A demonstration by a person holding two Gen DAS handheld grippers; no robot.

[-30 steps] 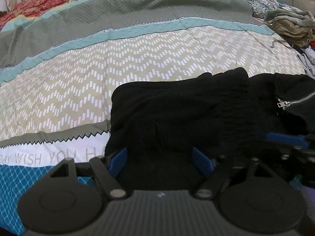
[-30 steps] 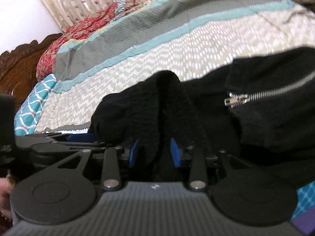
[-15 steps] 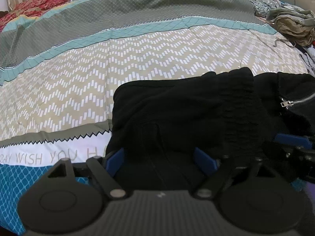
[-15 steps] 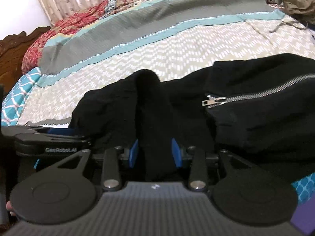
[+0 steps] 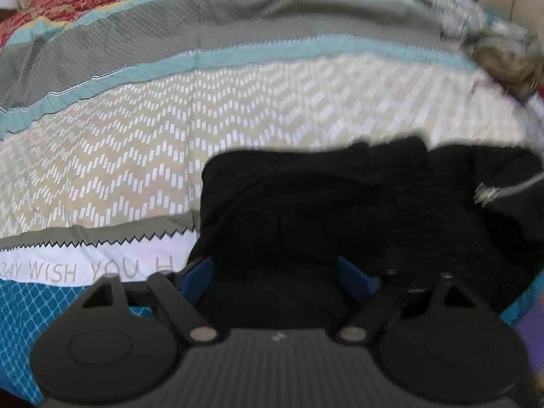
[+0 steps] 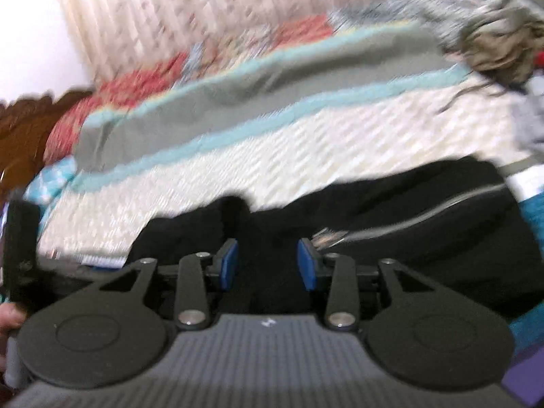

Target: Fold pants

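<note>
Two grippers over one pair of black pants [image 5: 326, 210], which lies bunched near the bed's front edge, on the patterned bedspread [image 5: 170, 156].

Left gripper [image 5: 275, 275]: blue pads [image 5: 197, 277] spread wide, black cloth lying between them. Jaws have just narrowed a little. Whether the pads press on the fabric, cannot tell; cloth and shadow merge there. Printed lettering on a white band of the bedspread shows just left of the pants.

Right gripper [image 6: 268, 265]: blue pads [image 6: 227, 265] apart, jaws just been opening. Dark cloth still sits in the gap, but the raised ridge of fabric [image 6: 234, 207] now stands beyond the tips with no visible contact against either pad. View badly motion-blurred.

Silver zipper [image 6: 425, 217] runs across the right part of the pants; seen again at the right edge of the left wrist view.

Crumpled olive-tan garment [image 6: 499, 44] at the bed's far right corner, well apart from the pants. Red patterned quilt [image 5: 68, 0] and a pale curtain [image 6: 153, 17] at the far edge; carved wooden headboard [image 6: 23, 125] at far left. Part of a hand [image 6: 8, 316] at the left edge of the right wrist view.
</note>
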